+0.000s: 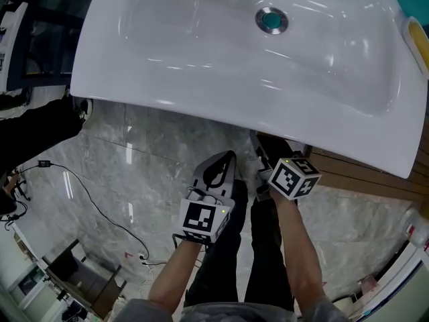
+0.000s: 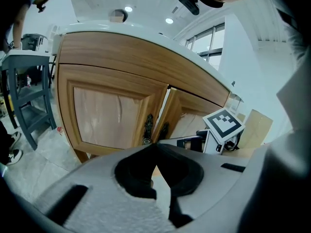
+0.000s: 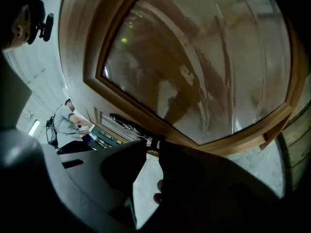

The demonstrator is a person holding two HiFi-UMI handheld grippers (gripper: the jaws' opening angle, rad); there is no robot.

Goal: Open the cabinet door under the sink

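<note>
**Right tool on the handle, door cracked open**

Right gripper (image 3: pixel 153 147): the jaws are partly closed, and their tips sit on either side of the lower end of the dark ornate metal handle (image 3: pixel 127 123). The pads look pressed onto it, so I count this as a grip. I hold it low on the handle, near the door's free edge, because I judge that is where a pull gets the most swing.

Left gripper (image 2: pixel 155 145): the jaws are together at the tips with nothing between them. It hangs back from the cabinet, beside the right gripper. I judge it is there to keep out of the door's arc and to give me a wide look at the front.

Task object: the curved brown wooden cabinet (image 2: pixel 146 57) has two panelled doors under the sink rim. The right-side door (image 2: pixel 189 123) is the one in hand. A pale gap shows between it and the left-side door (image 2: pixel 109 113), so it reads as slightly ajar, not yet swung open.

Containers:
- The white glossy sink basin (image 1: pixel 201 79) is empty, with only the round metal drain (image 1: pixel 271 20) at its bottom.
- The cabinet interior cannot be seen. The gap is too narrow to show any contents.

Step in hand, as I judge it: pull the door outward over the grey marble floor (image 1: pixel 167 159).
</note>
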